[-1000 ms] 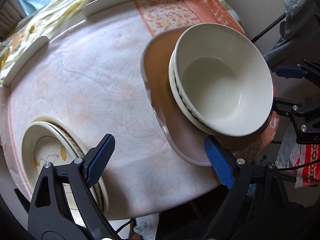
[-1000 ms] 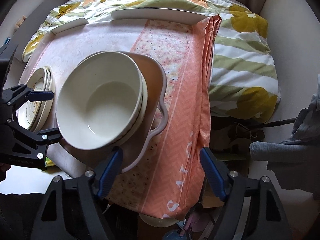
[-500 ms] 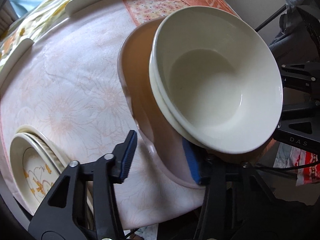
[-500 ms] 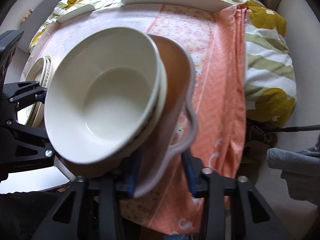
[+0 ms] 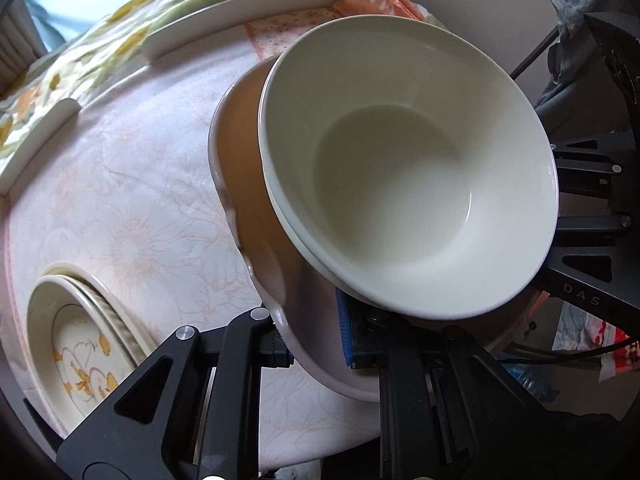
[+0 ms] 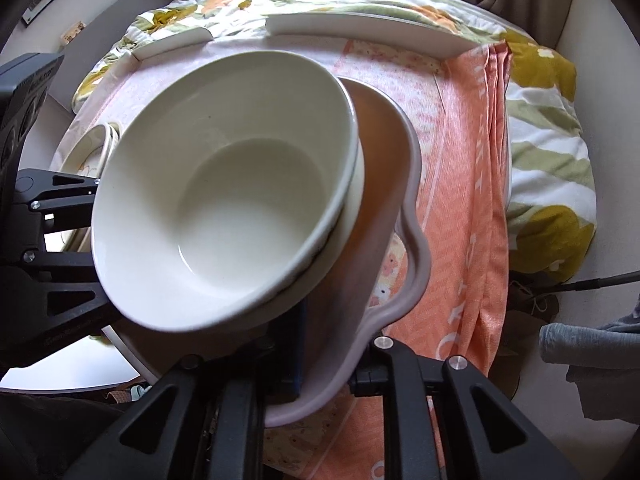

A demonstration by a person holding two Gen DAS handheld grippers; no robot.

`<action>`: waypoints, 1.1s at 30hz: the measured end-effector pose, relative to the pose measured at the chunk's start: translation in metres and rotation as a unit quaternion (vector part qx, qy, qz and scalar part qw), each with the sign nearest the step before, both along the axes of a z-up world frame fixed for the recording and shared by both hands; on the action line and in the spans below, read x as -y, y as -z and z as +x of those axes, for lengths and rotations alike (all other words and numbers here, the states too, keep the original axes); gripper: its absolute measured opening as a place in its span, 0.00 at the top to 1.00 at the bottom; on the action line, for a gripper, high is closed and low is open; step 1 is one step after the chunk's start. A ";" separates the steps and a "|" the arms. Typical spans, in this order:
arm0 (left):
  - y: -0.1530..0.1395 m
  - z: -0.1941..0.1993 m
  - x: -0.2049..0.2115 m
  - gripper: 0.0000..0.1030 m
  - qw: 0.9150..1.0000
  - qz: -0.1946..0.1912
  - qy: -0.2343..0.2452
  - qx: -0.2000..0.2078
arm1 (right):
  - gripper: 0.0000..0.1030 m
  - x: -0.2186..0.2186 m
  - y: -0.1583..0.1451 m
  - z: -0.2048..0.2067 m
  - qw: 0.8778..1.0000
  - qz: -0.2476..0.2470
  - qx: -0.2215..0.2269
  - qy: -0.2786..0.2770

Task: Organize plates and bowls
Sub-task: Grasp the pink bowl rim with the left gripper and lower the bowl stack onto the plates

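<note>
A brown dish with a pale lilac rim (image 5: 248, 184) (image 6: 384, 184) holds two nested white bowls (image 5: 408, 184) (image 6: 224, 184). My left gripper (image 5: 316, 344) is shut on the dish's near rim. My right gripper (image 6: 324, 364) is shut on the opposite rim, next to its handle (image 6: 416, 264). The dish is tilted and appears lifted off the pink tablecloth (image 5: 120, 184). A stack of floral plates (image 5: 80, 344) (image 6: 88, 148) lies at the table's left edge.
An orange cloth (image 6: 464, 184) covers the table's right side. White curved rails (image 5: 240, 16) (image 6: 360, 28) edge the far side. A flowered quilt (image 6: 552, 152) lies beyond. Grey clothing (image 6: 592, 344) hangs at the right.
Both grippers moved in and closed on opposite rims of the brown dish. The dish with the bowls has come closer and tilted, seemingly raised from the table.
</note>
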State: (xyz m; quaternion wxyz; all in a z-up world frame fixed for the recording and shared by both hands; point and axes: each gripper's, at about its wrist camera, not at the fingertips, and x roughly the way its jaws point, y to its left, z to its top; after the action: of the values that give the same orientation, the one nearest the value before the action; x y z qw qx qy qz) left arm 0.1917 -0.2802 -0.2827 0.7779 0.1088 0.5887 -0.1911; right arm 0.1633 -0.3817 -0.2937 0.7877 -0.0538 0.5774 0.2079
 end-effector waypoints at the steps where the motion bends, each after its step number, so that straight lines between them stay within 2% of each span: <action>1: -0.006 0.000 -0.003 0.87 1.000 0.000 -0.003 0.005 | 0.86 -0.001 -0.004 0.000 1.000 0.000 0.006 -0.001; 7: -0.049 -0.009 -0.029 0.87 0.999 -0.010 -0.020 0.038 | 0.86 -0.015 -0.042 -0.001 0.999 -0.002 0.035 -0.011; 13: -0.085 -0.023 -0.075 0.87 0.998 -0.019 -0.031 0.060 | 0.86 -0.054 -0.082 -0.010 0.998 -0.006 0.063 -0.016; 17: -0.099 -0.034 -0.118 0.87 0.997 -0.022 -0.030 0.067 | 0.86 -0.092 -0.099 -0.020 0.997 -0.007 0.074 -0.011; 25: -0.096 -0.058 -0.205 0.87 0.998 -0.016 -0.028 0.059 | 0.86 -0.173 -0.101 -0.041 0.998 0.005 0.068 0.002; 33: -0.064 -0.065 -0.264 0.87 0.999 -0.009 -0.030 0.030 | 0.86 -0.233 -0.074 -0.049 0.998 0.026 0.047 0.022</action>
State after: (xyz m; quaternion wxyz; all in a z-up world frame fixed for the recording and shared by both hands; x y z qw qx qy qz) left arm 0.1272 -0.0164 -0.2190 0.8017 0.0903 0.5661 -0.1695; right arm 0.1141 -0.1487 -0.2193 0.8192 -0.0301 0.5354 0.2033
